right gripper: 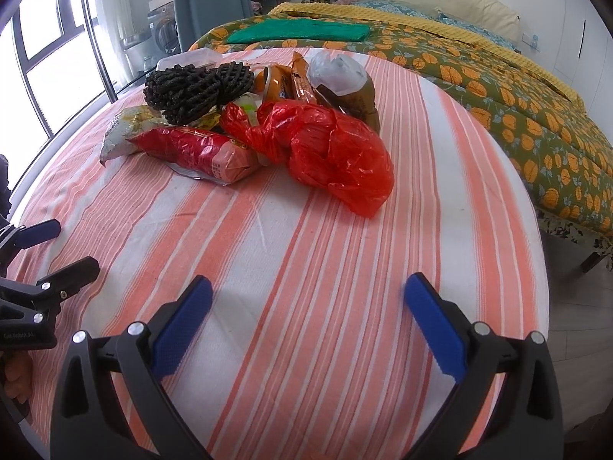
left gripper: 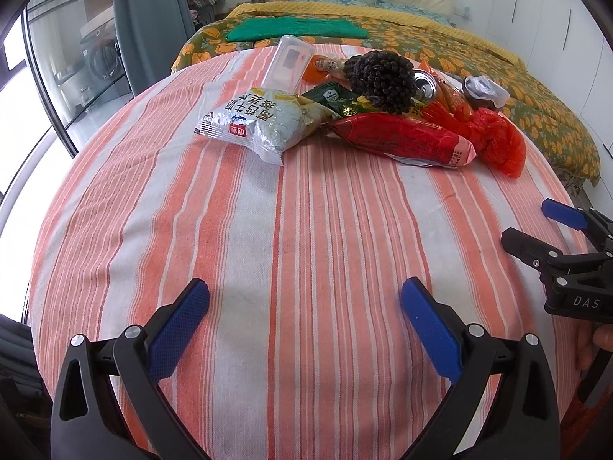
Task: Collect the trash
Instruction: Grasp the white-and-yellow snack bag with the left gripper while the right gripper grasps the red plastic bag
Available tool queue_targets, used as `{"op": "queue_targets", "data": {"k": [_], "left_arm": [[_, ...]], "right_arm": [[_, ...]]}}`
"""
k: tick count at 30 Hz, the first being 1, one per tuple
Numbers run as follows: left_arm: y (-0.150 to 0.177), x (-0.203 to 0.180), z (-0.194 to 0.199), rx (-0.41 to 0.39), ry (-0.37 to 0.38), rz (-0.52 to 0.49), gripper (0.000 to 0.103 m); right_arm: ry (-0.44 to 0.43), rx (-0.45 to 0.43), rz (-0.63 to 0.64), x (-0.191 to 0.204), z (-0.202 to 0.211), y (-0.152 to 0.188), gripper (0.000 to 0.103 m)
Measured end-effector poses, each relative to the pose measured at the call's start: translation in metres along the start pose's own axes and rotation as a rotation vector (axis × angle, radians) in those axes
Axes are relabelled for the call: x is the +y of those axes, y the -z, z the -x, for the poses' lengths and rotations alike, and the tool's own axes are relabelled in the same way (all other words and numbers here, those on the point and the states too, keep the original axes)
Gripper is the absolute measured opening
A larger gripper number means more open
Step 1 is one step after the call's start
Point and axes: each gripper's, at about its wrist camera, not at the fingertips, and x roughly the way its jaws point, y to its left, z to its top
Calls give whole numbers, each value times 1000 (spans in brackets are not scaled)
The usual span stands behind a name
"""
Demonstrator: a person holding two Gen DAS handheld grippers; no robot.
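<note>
Both the left gripper (left gripper: 304, 326) and right gripper (right gripper: 308, 326) are hovering spread wide and empty over the near cloth (left gripper: 306, 230), while the trash (right gripper: 268, 115) is lying piled far off, where the loose red bag (right gripper: 337, 153) is probably going to slip or drag neighbours when pinched.

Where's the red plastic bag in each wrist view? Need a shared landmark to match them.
Left wrist: red plastic bag is upper right, at the right end of the trash pile.
Right wrist: red plastic bag is upper centre, at the pile's near right edge.
Shared landmark: the black foam net, up-left of the bag in both views.
</note>
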Motion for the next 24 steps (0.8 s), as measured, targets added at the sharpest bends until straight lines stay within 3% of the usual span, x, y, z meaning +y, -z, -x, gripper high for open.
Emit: {"op": "queue_targets", "data": {"k": [3,7,10,12,15,17,20,21,24], "left_arm": [[2,0,3,-6,8,3,99],[-18,16,22,-61,120,-27,99],[-64,27,27,-129,43,-114,99],[-96,35,10,-89,39,-161,99],[-120,40,-20,-20,45,-206,99],[-130,41,-40,17,43,-230,98],[-131,41,-59,54,99,-246,98],[-128,38,-63,50,103,-264,96],[-126,42,-68,54,129,-252,67]], "right_arm": [[-1,0,-1,0,0,0,98],[-1,0,-1,0,0,0,98],[1,0,-1,0,0,0,98],[1,0,-1,1,0,0,98],[1,-1,-1,1,0,0,98],[1,-1,-2,1,0,0,98],[2,-1,-2,1,-1,0,98],[2,-1,-1,1,-1,0,98],[1,-1,-2,1,-1,0,98]]}}
